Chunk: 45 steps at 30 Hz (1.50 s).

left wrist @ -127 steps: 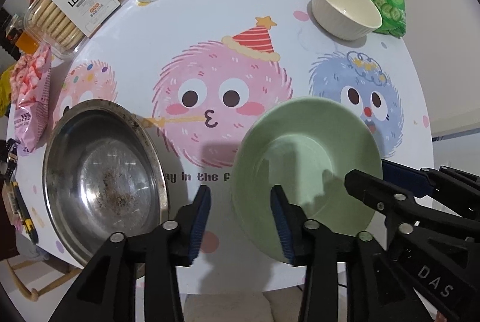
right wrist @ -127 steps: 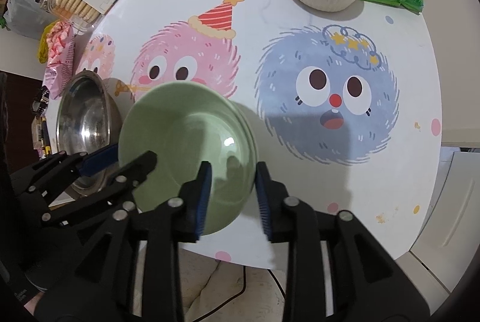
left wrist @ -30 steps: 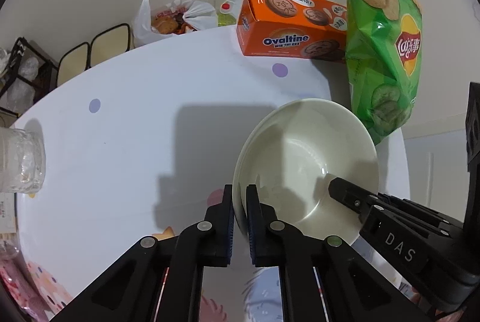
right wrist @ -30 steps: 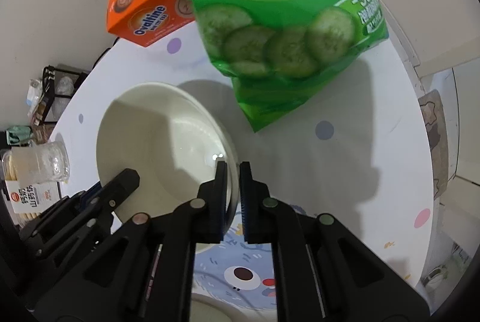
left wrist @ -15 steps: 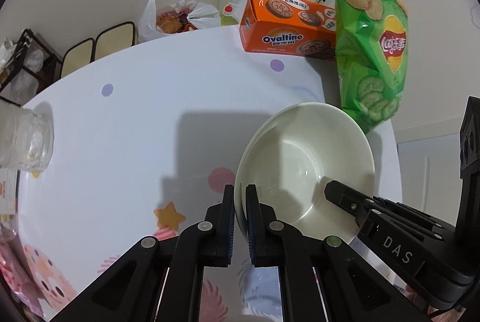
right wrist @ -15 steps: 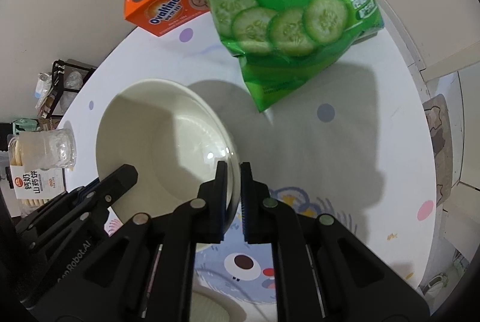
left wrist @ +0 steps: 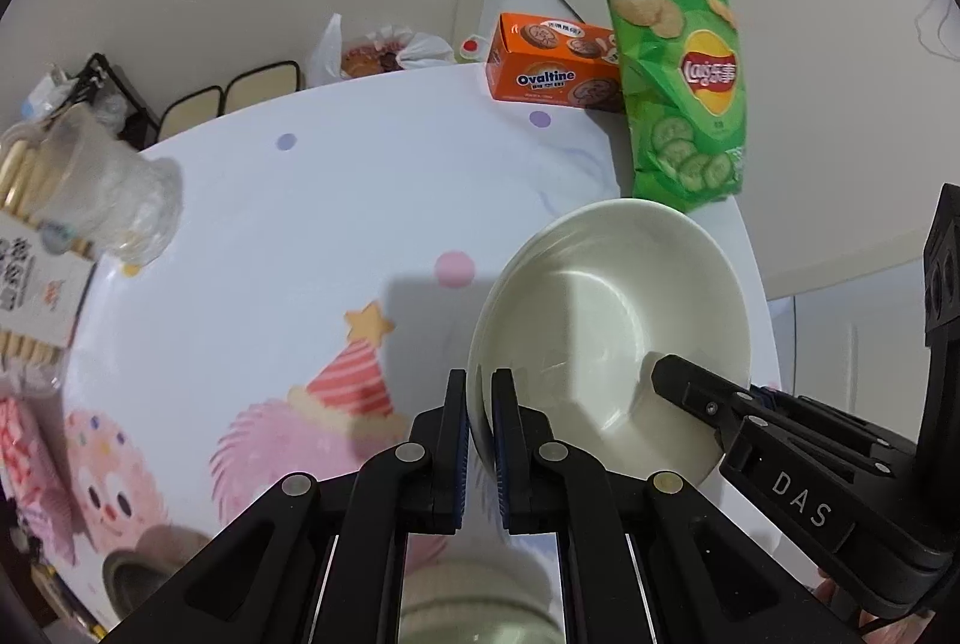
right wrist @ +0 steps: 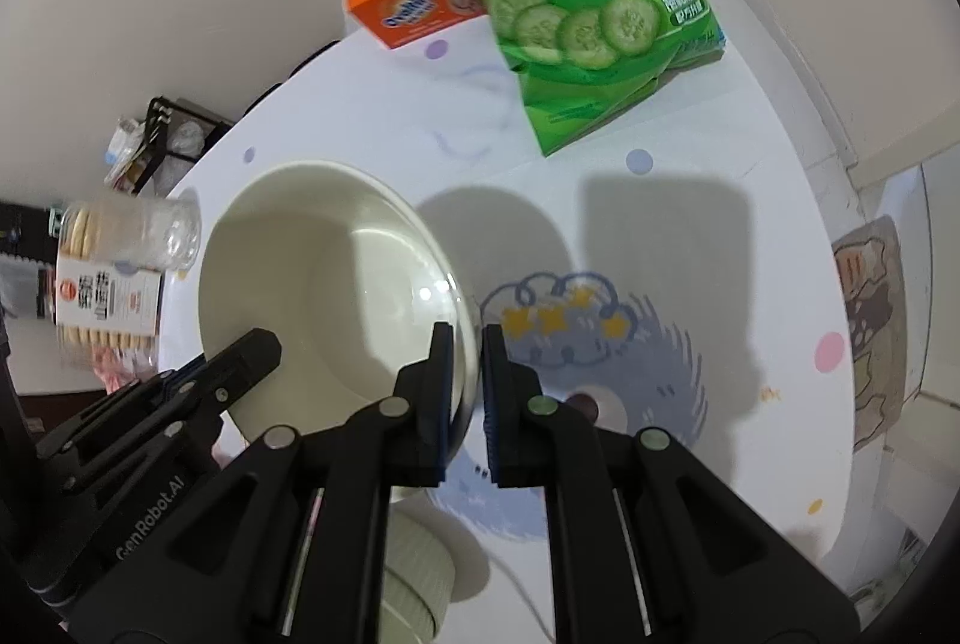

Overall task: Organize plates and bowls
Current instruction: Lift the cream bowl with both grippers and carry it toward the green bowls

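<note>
With the left gripper (left wrist: 479, 392) and right gripper (right wrist: 467, 350) each pinching opposite rims of the cream bowl (left wrist: 606, 326) lifted above the table (left wrist: 300, 224), uneven hand travel could wrench it free.

green chip bag (left wrist: 681, 86), orange Ovaltine box (left wrist: 549, 65), clear glass (left wrist: 120, 200), biscuit tub (right wrist: 102, 284)

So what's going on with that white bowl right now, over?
Left gripper and right gripper both clamped on white bowl rim, opposite sides. Bowl off the table. Chip bag close behind.
</note>
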Tool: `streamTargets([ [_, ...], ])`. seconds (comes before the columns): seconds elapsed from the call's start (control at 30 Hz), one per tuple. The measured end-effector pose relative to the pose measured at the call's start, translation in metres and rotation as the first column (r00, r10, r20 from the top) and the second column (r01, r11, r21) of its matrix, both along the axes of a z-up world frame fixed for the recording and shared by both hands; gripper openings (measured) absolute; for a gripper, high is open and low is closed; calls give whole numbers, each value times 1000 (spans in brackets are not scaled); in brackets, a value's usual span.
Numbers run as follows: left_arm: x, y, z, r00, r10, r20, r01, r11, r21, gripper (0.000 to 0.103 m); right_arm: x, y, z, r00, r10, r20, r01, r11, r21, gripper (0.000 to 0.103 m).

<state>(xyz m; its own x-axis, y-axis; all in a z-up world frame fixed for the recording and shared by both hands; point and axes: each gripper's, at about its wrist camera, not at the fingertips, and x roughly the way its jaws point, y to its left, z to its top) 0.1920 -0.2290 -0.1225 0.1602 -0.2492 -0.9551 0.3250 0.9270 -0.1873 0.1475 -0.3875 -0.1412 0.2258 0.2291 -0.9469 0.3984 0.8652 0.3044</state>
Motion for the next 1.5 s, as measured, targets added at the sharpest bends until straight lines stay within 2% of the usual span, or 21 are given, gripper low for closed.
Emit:
streamTargets([
  [0.13, -19, 16, 12, 999, 35, -6, -35, 999, -12, 6, -19, 15, 14, 999, 34, 19, -34, 999, 4, 11],
  [0.33, -50, 32, 31, 999, 36, 31, -36, 999, 1, 7, -44, 31, 30, 996, 85, 34, -85, 996, 17, 11],
  [0.43, -61, 44, 33, 998, 61, 16, -61, 998, -11, 7, -52, 40, 35, 992, 117, 42, -118, 993, 18, 12],
  [0.83, -105, 80, 38, 990, 135, 44, -134, 991, -7, 7, -79, 80, 47, 968, 242, 62, -244, 970, 25, 13],
  [1.07, -125, 92, 32, 987, 158, 29, -157, 987, -18, 8, -92, 94, 47, 954, 296, 51, -297, 955, 22, 13],
  [1.5, -146, 99, 7, 985, 172, -21, -172, 985, -1, 8, -109, 110, 26, 927, 375, -15, -375, 927, 1, 14],
])
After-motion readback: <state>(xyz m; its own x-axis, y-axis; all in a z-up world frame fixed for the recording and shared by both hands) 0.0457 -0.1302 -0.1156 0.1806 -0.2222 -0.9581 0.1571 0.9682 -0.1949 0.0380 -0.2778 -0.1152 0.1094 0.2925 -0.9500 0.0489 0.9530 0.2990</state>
